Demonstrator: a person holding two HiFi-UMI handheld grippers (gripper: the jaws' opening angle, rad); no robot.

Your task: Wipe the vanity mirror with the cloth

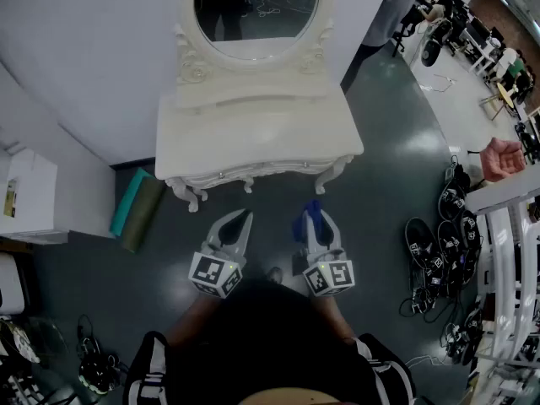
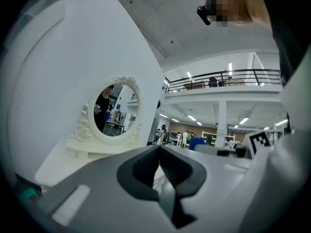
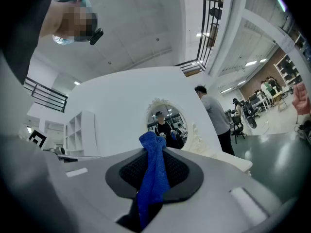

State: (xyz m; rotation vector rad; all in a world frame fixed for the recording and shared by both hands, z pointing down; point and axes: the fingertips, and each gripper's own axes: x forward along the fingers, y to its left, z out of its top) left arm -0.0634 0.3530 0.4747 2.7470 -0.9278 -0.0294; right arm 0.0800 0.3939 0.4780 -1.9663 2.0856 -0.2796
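An oval vanity mirror [image 1: 256, 11] in a white carved frame stands on a white dressing table [image 1: 253, 133] against the wall; the mirror [image 2: 115, 113] also shows in the left gripper view, and the mirror [image 3: 166, 123] in the right gripper view. My right gripper [image 1: 315, 215] is shut on a blue cloth [image 3: 152, 174], whose tip [image 1: 313, 210] pokes out of the jaws. My left gripper [image 1: 239, 221] is shut with nothing in it [image 2: 159, 171]. Both grippers hang side by side in front of the table, short of its front edge.
A teal and olive roll [image 1: 135, 207] lies on the floor left of the table. White shelving [image 1: 32, 197] is at the far left. Cables and gear [image 1: 439, 251] lie on the floor at right beside a white rack [image 1: 506, 260]. Another person's hand [image 1: 501, 159] shows at right.
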